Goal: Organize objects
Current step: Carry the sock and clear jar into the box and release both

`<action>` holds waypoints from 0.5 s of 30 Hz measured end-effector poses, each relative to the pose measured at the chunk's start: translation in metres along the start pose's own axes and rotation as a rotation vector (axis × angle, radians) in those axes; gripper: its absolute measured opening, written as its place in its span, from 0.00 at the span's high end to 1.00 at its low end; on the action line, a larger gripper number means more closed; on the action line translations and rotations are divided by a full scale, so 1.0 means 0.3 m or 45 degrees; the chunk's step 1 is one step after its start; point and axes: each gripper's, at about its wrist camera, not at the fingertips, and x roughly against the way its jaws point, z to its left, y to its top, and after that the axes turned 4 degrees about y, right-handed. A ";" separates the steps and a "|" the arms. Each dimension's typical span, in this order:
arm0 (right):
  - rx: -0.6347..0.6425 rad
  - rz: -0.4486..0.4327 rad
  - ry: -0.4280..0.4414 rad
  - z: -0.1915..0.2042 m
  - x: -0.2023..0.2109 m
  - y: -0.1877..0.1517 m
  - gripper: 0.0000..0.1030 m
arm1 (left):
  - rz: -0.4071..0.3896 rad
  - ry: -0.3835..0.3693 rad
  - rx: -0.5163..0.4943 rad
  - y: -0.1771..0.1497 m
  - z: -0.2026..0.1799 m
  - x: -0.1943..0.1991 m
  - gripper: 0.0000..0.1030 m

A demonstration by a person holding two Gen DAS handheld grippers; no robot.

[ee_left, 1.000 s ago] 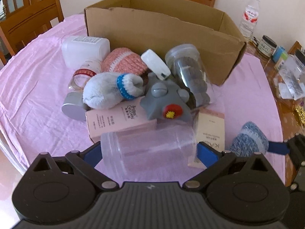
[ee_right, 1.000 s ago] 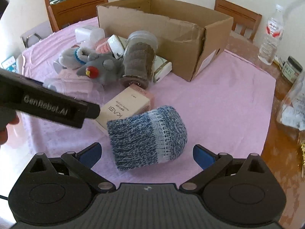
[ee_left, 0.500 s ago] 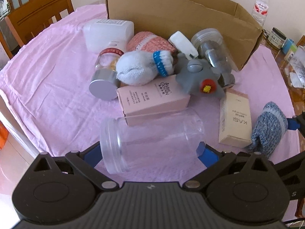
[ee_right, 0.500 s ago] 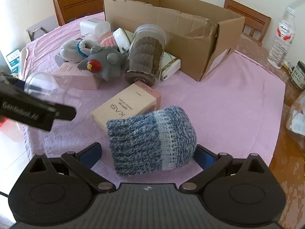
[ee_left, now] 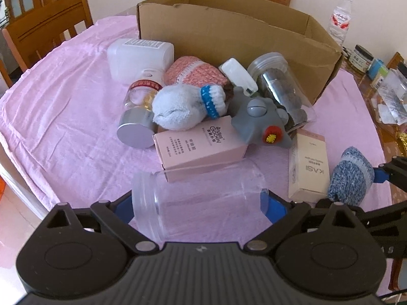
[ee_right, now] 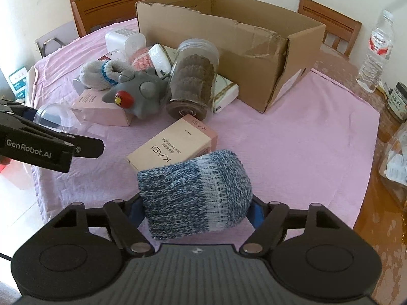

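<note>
Your left hand-held gripper (ee_left: 199, 204) has just closed on the clear jar (ee_left: 198, 200) lying on the pink-clothed bench (ee_right: 292, 137); your right hand-held gripper (ee_right: 194, 209) has just closed, squeezing the blue knitted sock (ee_right: 195, 195).

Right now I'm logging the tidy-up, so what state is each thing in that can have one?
Left gripper: just closed onto the clear empty plastic jar, lidless, on its side.
Right gripper: just closed onto the rolled blue knitted sock.
Brown cardboard box: open-topped.
Silver-lidded glass jar: capped, lying down.
Clear water bottle: upright.
</note>
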 end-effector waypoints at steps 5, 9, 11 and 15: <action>-0.034 0.008 0.007 -0.007 0.024 0.011 0.25 | 0.028 -0.040 -0.058 0.017 0.016 0.016 0.06; -0.069 0.025 -0.010 -0.018 0.047 0.035 0.25 | 0.039 -0.065 -0.122 0.041 0.027 0.048 0.06; -0.096 0.024 -0.007 -0.024 0.062 0.049 0.25 | 0.039 -0.072 -0.159 0.060 0.030 0.069 0.07; -0.113 -0.005 -0.033 -0.026 0.096 0.077 0.26 | 0.033 -0.101 -0.210 0.111 0.039 0.105 0.07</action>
